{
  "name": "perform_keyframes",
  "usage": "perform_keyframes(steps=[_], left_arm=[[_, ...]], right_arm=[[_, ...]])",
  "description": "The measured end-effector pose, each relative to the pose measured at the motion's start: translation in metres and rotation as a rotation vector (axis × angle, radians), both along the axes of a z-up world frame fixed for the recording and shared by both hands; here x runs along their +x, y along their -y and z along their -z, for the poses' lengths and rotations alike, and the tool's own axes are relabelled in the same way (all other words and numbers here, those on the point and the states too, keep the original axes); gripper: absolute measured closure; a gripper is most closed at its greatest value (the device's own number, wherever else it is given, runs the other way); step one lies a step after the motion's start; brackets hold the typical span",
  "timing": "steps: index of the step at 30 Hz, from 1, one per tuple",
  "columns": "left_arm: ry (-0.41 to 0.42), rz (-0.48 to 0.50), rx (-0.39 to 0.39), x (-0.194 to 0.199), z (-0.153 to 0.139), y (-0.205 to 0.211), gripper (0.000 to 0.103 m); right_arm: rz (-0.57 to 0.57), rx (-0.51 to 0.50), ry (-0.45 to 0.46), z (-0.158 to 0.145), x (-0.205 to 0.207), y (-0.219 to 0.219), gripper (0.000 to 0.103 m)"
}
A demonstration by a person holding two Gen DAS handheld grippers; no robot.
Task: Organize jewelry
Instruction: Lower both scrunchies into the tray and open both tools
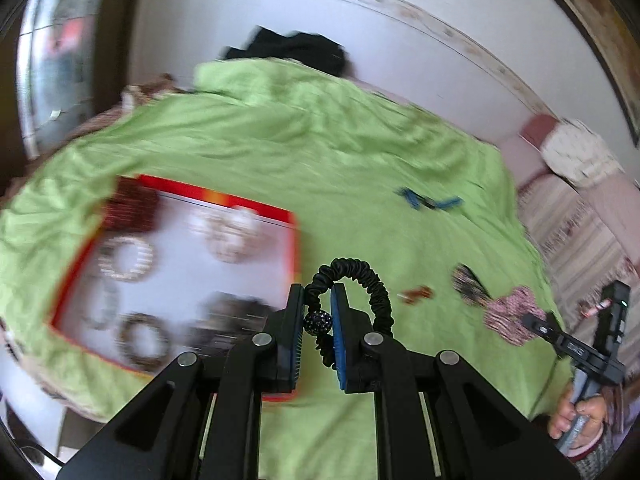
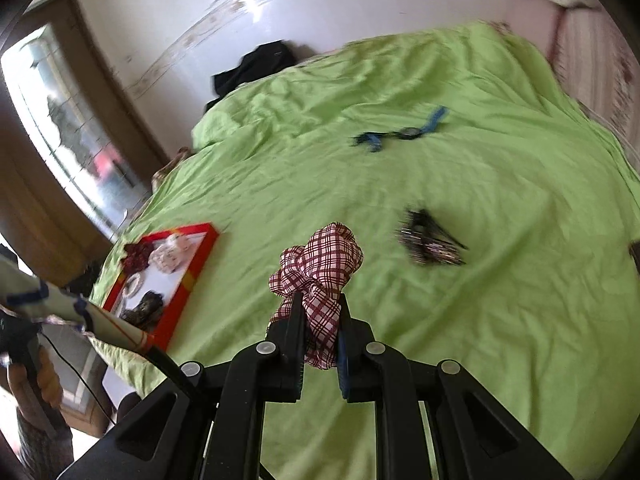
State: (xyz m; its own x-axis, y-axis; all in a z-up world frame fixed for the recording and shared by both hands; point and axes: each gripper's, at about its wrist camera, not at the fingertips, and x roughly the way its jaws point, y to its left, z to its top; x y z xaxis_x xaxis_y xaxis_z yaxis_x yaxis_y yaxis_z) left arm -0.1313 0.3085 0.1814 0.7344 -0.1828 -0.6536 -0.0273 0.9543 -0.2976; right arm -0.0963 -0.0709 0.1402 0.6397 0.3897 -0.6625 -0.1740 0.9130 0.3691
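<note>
My left gripper [image 1: 319, 300] is shut on a black ruched hair band [image 1: 376, 292] with a dark sparkly bead [image 1: 317, 322], held above the green bedspread beside the red-rimmed tray [image 1: 224, 198]. The tray holds several bracelets and scrunchies, blurred. My right gripper [image 2: 320, 308] is shut on a red-and-white checked scrunchie [image 2: 324, 268], lifted over the bedspread; the tray [image 2: 202, 258] lies to its left. In the left wrist view the right gripper [image 1: 532, 320] shows at the right edge with the checked scrunchie [image 1: 510, 314].
On the green bedspread [image 1: 320, 152] lie a blue-strapped item [image 1: 430, 199], a dark patterned hair clip [image 1: 468, 284] and a small red-brown piece [image 1: 418, 293]. A black garment [image 1: 296, 50] sits at the far edge by the wall. A hand [image 1: 576, 416] grips the right handle. Pillows [image 1: 576, 152] lie at right.
</note>
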Motion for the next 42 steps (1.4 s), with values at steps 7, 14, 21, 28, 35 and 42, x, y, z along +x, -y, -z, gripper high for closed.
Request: perform_keyframes(steps=[7, 14, 21, 28, 35, 42], left_arm=[[-0.002, -0.149, 0.009, -0.003, -0.004, -0.079, 0.090], [-0.086, -0.175, -0.020, 0.028, 0.035, -0.105, 0.090], [-0.163, -0.160, -0.031, 0.062, 0.080, -0.112, 0.090], [-0.218, -0.162, -0.011, 0.082, 0.109, -0.116, 0.090], [-0.246, -0.156, 0.020, 0.089, 0.122, -0.116, 0.090], [-0.251, -0.156, 0.009, 0.095, 0.122, -0.116, 0.090]], right_arm=[[-0.141, -0.024, 0.023, -0.014, 0.016, -0.074, 0.089], [-0.290, -0.022, 0.016, -0.018, 0.040, -0.161, 0.089], [-0.403, -0.058, -0.008, -0.001, 0.064, -0.244, 0.089], [-0.462, -0.084, -0.085, 0.035, 0.100, -0.306, 0.089], [-0.450, -0.124, -0.155, 0.072, 0.144, -0.341, 0.089], [-0.385, -0.143, -0.150, 0.077, 0.181, -0.347, 0.089]])
